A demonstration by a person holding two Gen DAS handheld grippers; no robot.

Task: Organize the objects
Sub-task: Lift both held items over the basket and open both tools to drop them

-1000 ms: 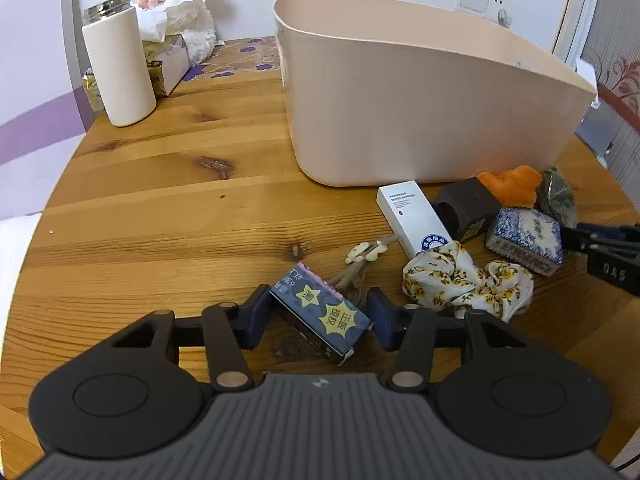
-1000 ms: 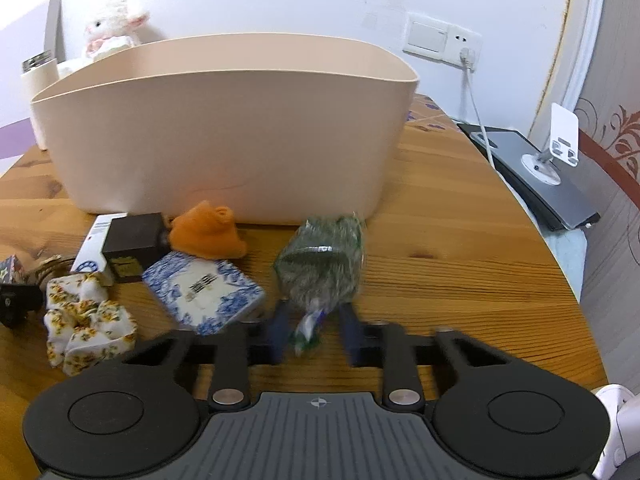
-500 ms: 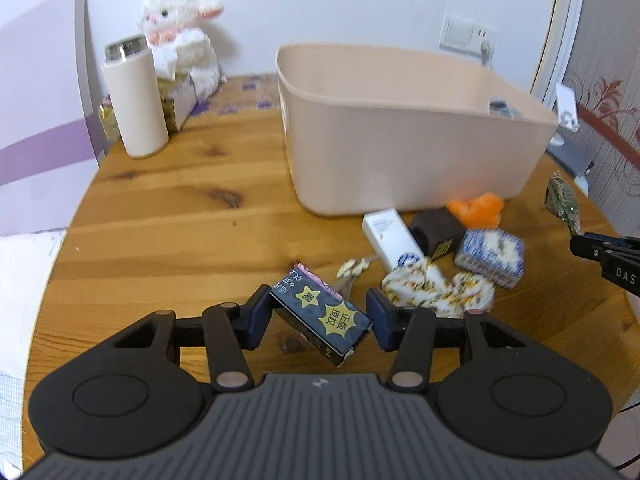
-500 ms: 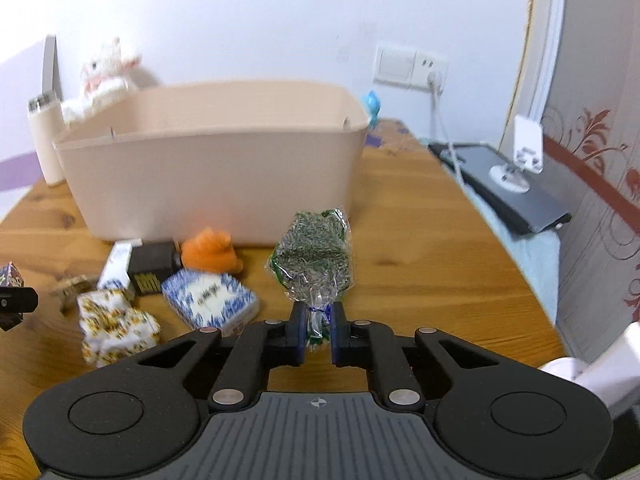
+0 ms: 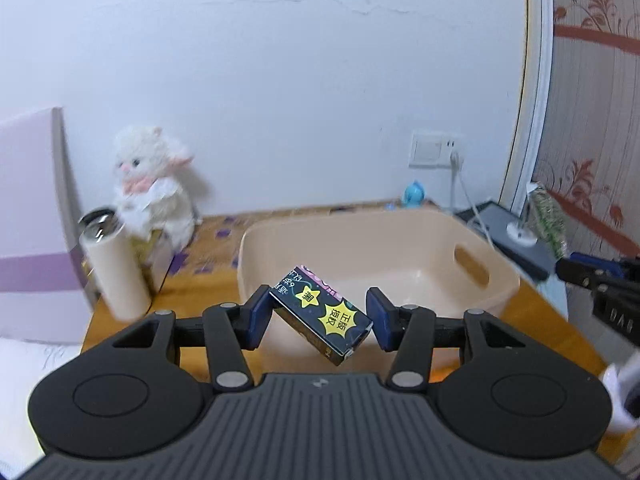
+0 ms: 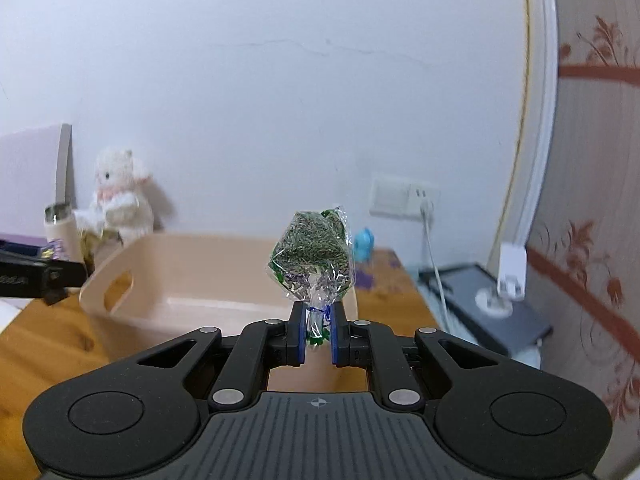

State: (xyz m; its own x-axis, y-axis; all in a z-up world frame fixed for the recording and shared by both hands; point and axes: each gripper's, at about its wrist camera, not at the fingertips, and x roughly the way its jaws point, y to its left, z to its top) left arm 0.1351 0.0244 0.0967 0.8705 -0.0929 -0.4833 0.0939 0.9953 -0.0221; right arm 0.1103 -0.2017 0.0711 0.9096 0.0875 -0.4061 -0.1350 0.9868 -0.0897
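Left gripper (image 5: 319,318): closed on a small dark card box (image 5: 320,315) printed with yellow stars; its blue pads (image 5: 256,317) press the two ends of the box, which sits tilted, right end lower.
Card box position: held in the air in front of the near wall of the beige bin (image 5: 400,232), above the desk (image 5: 188,288).
Right gripper (image 6: 316,334): clamped on the twisted neck of a clear cellophane sachet (image 6: 314,256) filled with dried green-grey bits; the blue pads (image 6: 297,336) stand close together with only the neck between them.
Sachet position: upright above the fingertips, raised over the near right part of the bin (image 6: 192,276). In the left wrist view the same sachet (image 5: 548,216) shows at the far right, above the right gripper's dark fingers (image 5: 592,276).
Bin: open-topped, oval handle cutouts in its end walls; the interior that shows is bare.
Desk: wooden, carrying the bin.
Left of the bin: a cream flask with a metal lid (image 5: 114,268), standing upright near the desk's back left.
Behind the flask: a white plush lamb (image 5: 150,188) sitting against the wall.
Back wall: a white switch and socket plate (image 5: 436,148) with a cable plugged in, and a small blue figure (image 5: 414,194) below it.
Right side: a dark flat device (image 6: 496,308) with a white stand (image 6: 508,276) on it, beyond the desk edge.
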